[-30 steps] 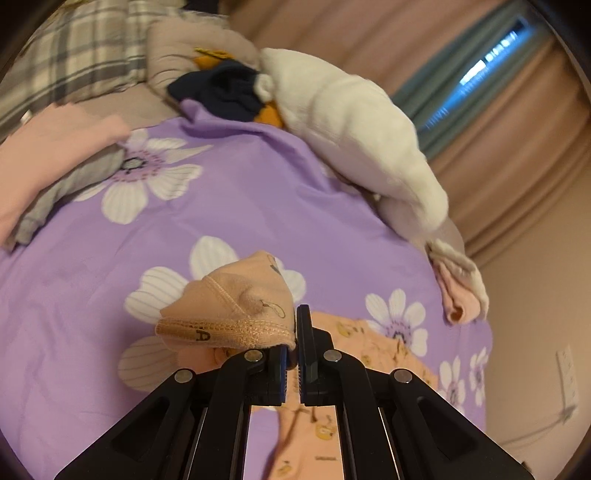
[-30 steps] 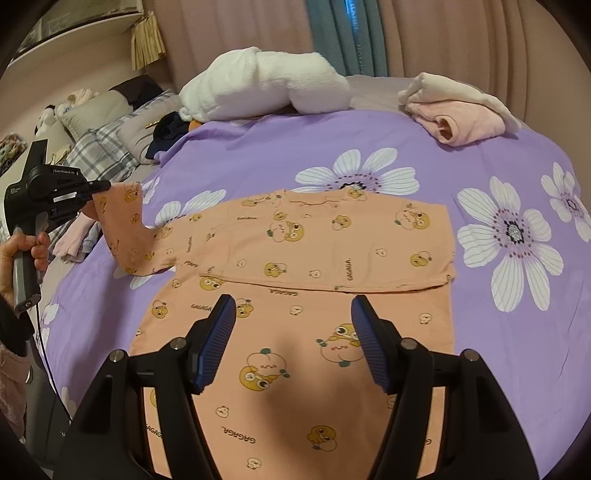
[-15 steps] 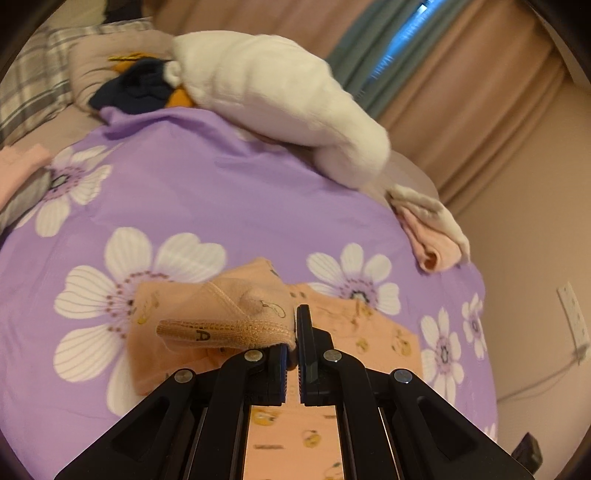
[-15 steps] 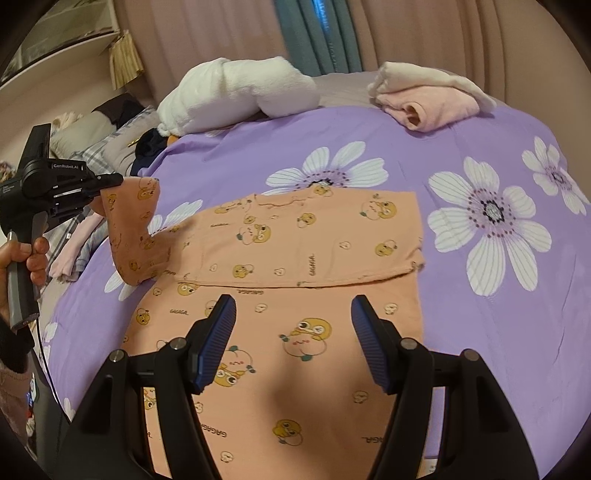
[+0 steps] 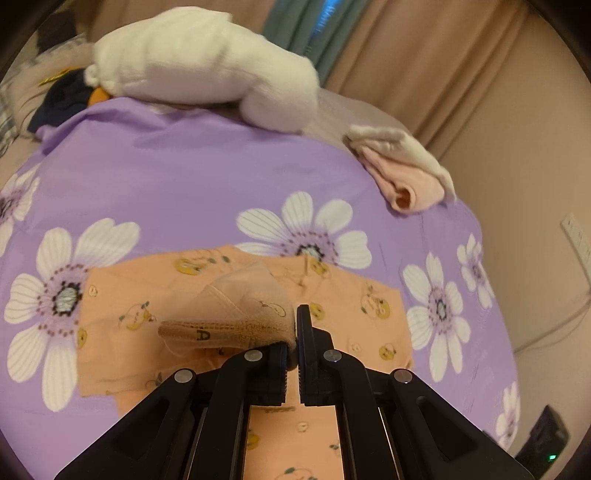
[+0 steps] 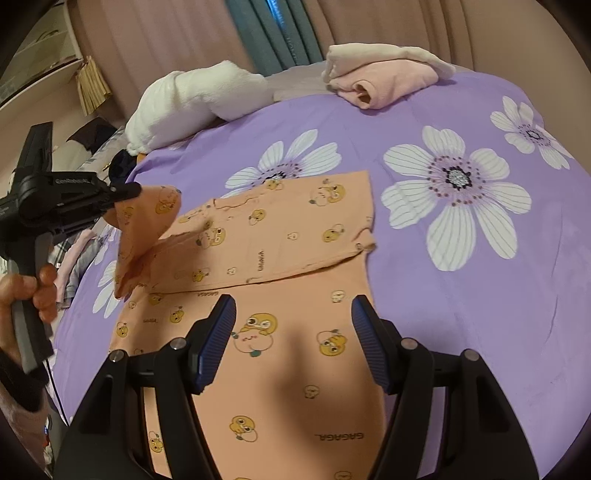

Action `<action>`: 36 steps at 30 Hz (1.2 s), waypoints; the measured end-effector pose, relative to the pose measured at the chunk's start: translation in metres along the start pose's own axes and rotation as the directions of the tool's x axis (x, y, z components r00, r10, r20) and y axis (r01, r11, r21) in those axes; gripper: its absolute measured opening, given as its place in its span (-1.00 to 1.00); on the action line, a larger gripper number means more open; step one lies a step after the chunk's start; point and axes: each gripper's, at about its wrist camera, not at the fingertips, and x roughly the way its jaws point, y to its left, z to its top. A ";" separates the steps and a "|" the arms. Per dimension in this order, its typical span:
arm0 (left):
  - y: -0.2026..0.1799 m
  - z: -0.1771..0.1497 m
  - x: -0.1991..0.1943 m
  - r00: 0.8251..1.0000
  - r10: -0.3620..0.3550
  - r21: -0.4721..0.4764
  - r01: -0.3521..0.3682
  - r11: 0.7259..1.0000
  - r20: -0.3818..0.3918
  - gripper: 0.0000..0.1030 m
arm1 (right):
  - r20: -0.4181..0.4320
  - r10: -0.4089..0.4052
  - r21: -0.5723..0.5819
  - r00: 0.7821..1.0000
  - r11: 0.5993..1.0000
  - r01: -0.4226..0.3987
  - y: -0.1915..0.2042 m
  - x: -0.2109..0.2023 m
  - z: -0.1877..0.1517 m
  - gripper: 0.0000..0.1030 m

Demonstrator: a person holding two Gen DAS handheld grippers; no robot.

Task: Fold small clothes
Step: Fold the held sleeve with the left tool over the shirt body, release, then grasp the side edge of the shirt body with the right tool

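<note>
The orange shirt (image 6: 273,236), printed with small yellow cartoon faces, lies spread on a bed under a purple sheet (image 6: 480,295) patterned with big white flowers; its upper part is already folded down across the body, leaving a straight edge that runs across the cloth just ahead of the right gripper. Beyond the shirt, at the far edge of the bed, a bulky white plush blanket (image 6: 192,99) sits bunched up, and to its right a folded pink and cream garment (image 6: 380,77) rests near the curtains (image 6: 273,29), well apart from the shirt. A dark bundle of clothing with an orange patch (image 5: 70,99) lies just left of the white blanket in the left wrist view. The left gripper (image 5: 293,345), held by a hand (image 6: 22,295) at the left edge of the right wrist view, is clamped tight on the shirt's sleeve (image 5: 236,314), which is lifted off the sheet and hangs above the left side of the folded part, its cuff bunched at the pads. The right gripper (image 6: 293,343) hovers over the lower body of the shirt with its blue-padded jaws standing fairly wide and nothing between them, its shadow falling on the cloth beneath.
</note>
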 end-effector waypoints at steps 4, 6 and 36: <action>-0.025 -0.018 0.024 0.999 0.024 0.095 -0.021 0.995 -0.024 -0.97 | 0.002 -0.007 0.012 1.000 1.000 0.007 -0.010 -0.001 -0.002 0.27; -0.032 -0.030 0.040 0.997 0.029 0.124 -0.021 0.992 -0.069 -0.97 | 0.000 -0.011 0.021 1.000 1.000 0.011 -0.014 0.000 -0.003 0.27; 0.132 -0.117 -0.054 0.989 0.057 -0.095 -0.070 0.993 -0.137 0.67 | -0.138 0.141 -0.296 0.980 0.939 -0.177 0.133 0.086 0.032 0.26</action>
